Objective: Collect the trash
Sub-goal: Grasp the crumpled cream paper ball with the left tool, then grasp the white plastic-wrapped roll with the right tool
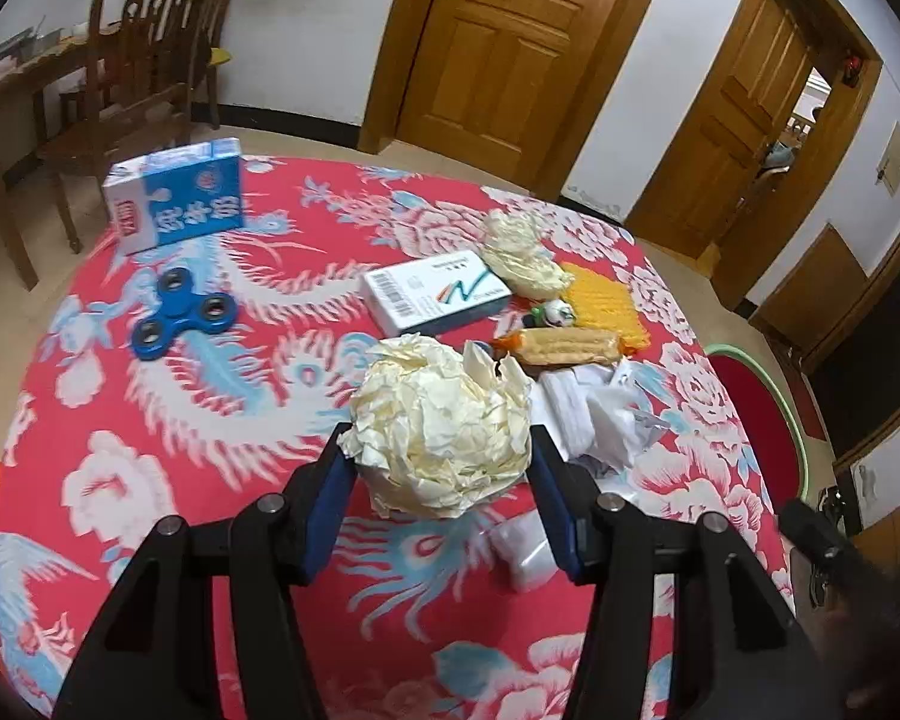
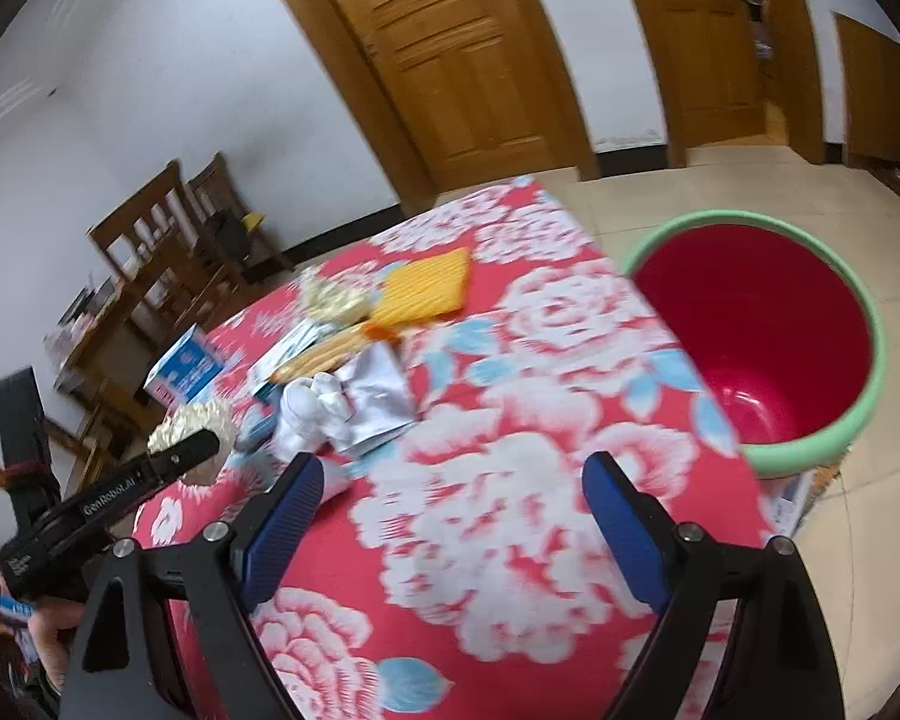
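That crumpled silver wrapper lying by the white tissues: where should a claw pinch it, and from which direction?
Pinch the silver wrapper at a raised crease near its free edge, on the bin side, coming down from above. It lies nearly flat, so only folds offer purchase, and white tissues crowd its other side. The open right claw is probably closest.

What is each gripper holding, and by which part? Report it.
The left gripper pinches the crumpled cream paper ball by its two sides. The right gripper is open and holds nothing.

My right gripper [image 2: 447, 507] hangs wide apart over the floral cloth [image 2: 510, 480], gripping nothing. The red bin [image 2: 768, 348] stands at right. At lower left my left gripper [image 2: 192, 450] touches a paper ball [image 2: 195, 423]; wrappers [image 2: 354, 396] lie centre-left.
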`<state>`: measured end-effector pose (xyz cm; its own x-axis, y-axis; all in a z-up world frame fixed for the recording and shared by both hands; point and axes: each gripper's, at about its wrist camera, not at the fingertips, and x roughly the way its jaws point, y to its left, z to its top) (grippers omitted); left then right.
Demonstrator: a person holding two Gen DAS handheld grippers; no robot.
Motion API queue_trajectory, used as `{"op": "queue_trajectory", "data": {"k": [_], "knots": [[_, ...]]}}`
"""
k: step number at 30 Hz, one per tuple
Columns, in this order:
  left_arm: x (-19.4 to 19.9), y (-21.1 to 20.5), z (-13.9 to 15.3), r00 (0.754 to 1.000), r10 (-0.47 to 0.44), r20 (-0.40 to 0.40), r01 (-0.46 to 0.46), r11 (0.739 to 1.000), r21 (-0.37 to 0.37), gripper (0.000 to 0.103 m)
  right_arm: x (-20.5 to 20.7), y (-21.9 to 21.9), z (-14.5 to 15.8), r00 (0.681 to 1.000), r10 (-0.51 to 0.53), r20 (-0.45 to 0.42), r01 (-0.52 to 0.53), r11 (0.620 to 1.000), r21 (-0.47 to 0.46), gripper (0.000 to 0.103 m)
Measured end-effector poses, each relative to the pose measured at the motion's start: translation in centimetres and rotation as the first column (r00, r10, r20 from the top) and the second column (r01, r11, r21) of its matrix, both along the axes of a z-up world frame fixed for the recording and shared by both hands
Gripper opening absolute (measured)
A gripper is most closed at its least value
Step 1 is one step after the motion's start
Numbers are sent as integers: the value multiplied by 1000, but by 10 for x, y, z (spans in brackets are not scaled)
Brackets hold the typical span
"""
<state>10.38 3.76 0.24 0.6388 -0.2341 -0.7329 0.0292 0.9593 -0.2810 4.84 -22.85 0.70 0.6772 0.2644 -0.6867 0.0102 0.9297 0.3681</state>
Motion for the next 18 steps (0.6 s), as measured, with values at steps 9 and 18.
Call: {"op": "queue_trajectory", "data": {"k": [9,18], "knots": [[-19,33,-3,998,69,-14,-69,998,11,57,16,50,-18,987,144,-68,-145,989,-16,90],[-32,60,-13,990,134,-35,-134,991,2,57,29,96,-26,956,270,-114,-282,953,-113,90]]}}
